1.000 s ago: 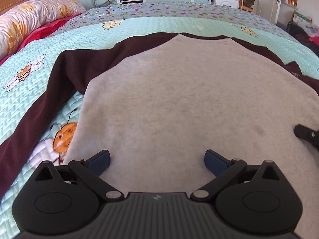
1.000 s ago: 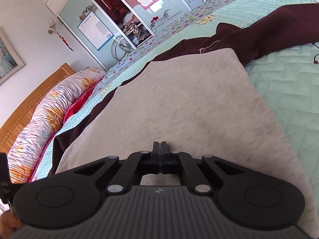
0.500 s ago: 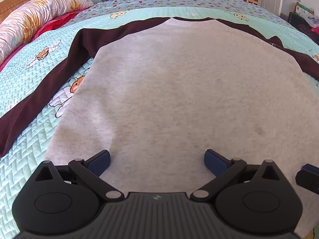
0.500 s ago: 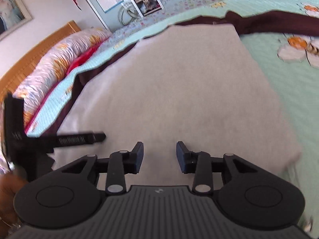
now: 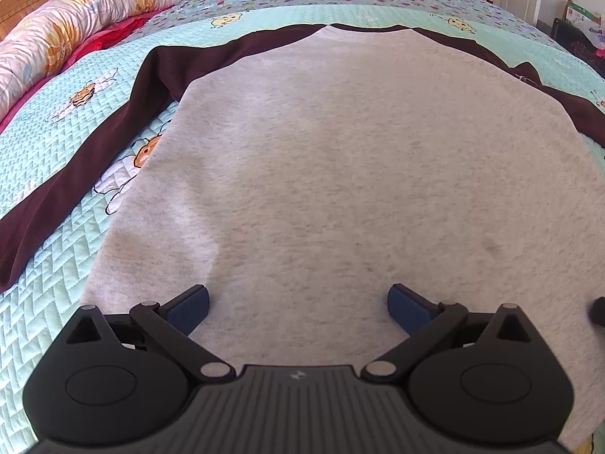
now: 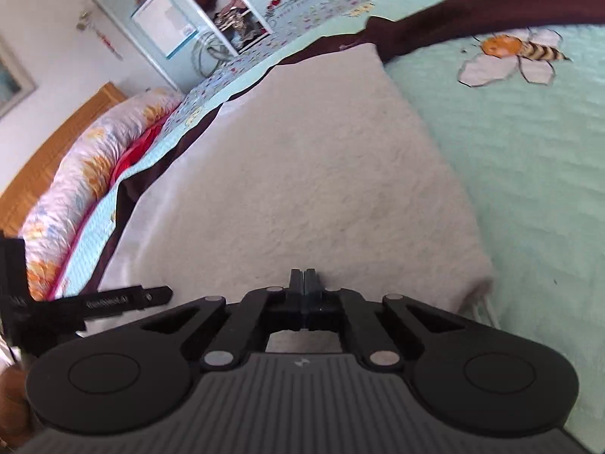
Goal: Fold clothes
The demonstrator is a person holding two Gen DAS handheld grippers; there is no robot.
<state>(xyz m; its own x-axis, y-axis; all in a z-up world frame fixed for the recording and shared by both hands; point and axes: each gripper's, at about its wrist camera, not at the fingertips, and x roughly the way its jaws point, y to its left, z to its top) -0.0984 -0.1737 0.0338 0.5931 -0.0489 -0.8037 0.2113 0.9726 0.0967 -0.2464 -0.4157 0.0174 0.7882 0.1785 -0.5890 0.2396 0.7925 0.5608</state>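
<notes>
Bed (image 5: 56, 143), one sweatshirt (image 5: 359, 174) (two sleeves)

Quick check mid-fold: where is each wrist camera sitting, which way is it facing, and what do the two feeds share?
Left wrist: sits on the left gripper, looking down across the grey sweatshirt toward its dark sleeve; own jaws open.
Right wrist: sits on the right gripper, angled along the sweatshirt's right edge toward the pillow; own jaws shut, left gripper at the frame's left.
Shared: sweatshirt, bedspread, pillow, wardrobe.

Sweatshirts (image 5: 340, 174): one
Grippers: two, left gripper (image 5: 298, 304), right gripper (image 6: 304, 283)
Pillows (image 5: 64, 34): one
Bedspreads (image 5: 49, 143): one
</notes>
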